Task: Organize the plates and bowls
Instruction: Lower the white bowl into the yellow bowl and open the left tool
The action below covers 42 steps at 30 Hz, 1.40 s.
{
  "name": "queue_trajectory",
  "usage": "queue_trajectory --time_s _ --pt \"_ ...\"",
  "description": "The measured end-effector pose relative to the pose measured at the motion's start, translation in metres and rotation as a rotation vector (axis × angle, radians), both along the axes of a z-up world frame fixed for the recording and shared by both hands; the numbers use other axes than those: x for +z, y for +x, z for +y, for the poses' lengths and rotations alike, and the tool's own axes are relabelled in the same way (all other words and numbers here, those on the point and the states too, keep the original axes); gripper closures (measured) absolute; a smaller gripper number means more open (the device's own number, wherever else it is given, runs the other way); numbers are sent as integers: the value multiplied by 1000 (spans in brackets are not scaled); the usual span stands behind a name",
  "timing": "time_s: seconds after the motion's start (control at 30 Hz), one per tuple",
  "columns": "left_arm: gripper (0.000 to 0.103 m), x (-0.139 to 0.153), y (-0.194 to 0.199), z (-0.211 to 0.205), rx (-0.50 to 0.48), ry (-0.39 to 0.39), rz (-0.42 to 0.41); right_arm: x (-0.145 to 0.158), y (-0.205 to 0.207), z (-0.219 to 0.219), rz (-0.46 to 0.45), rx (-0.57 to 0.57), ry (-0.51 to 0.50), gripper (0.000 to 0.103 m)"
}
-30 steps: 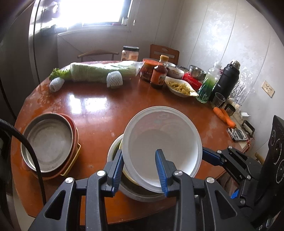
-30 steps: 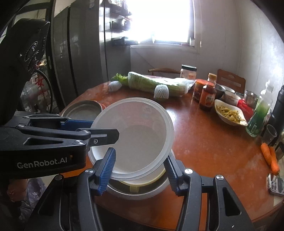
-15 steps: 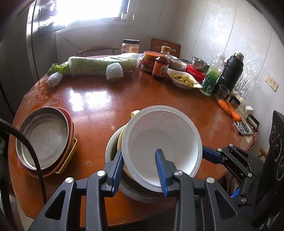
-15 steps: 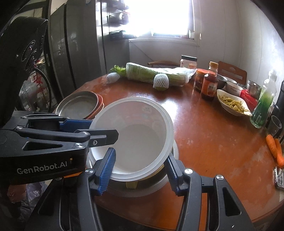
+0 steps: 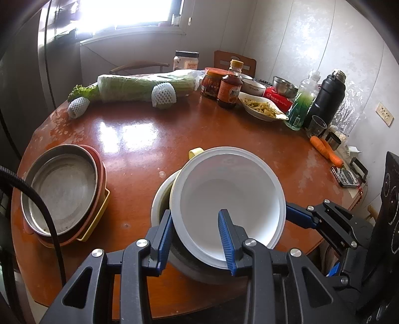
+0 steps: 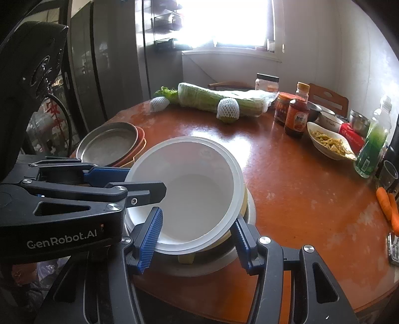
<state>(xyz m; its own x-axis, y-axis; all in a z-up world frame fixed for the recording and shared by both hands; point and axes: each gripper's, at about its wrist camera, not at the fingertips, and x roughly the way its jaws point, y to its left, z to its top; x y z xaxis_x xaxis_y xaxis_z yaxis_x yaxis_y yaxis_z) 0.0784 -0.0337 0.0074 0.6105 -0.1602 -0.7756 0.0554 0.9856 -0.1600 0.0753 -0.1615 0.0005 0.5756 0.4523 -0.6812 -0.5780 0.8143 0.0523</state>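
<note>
A round, glossy reddish-brown worktop [image 5: 139, 139] fills a small kitchen corner, its varnish worn pale at the far left edge and mirroring the daylight. A blown-out window [image 5: 139, 12] glares at the upper left of the frame above a pale sill. White panelled walls [image 5: 294, 49] rise at the upper right, with a socket [image 5: 384, 114] at the right edge. Two wooden chair backs [image 5: 235, 61] show behind the worktop. A tall dark refrigerator [image 6: 107, 74] stands at the left.
</note>
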Motion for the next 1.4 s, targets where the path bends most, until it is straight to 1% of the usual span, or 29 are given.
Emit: queue_trajectory --time_s 0.23,0.6,0.8,1.0,1.1,1.4 --pt "67 -3 1 3 10 7 4 -4 1 3 -9 -7 -27 46" --pt "67 -4 1 6 18 4 2 -5 2 1 -5 -11 -25 46" --pt "67 0 -2 10 22 0 -11 -3 1 -1 -10 -18 -20 46" --pt "66 10 -8 15 22 -9 -44 2 2 -7 -5 -33 1 46" --pt "66 14 -10 17 25 -13 -55 5 1 -9 -4 -37 13 43" --pt "66 15 -11 21 32 -13 -58 10 0 -12 -16 -55 19 42"
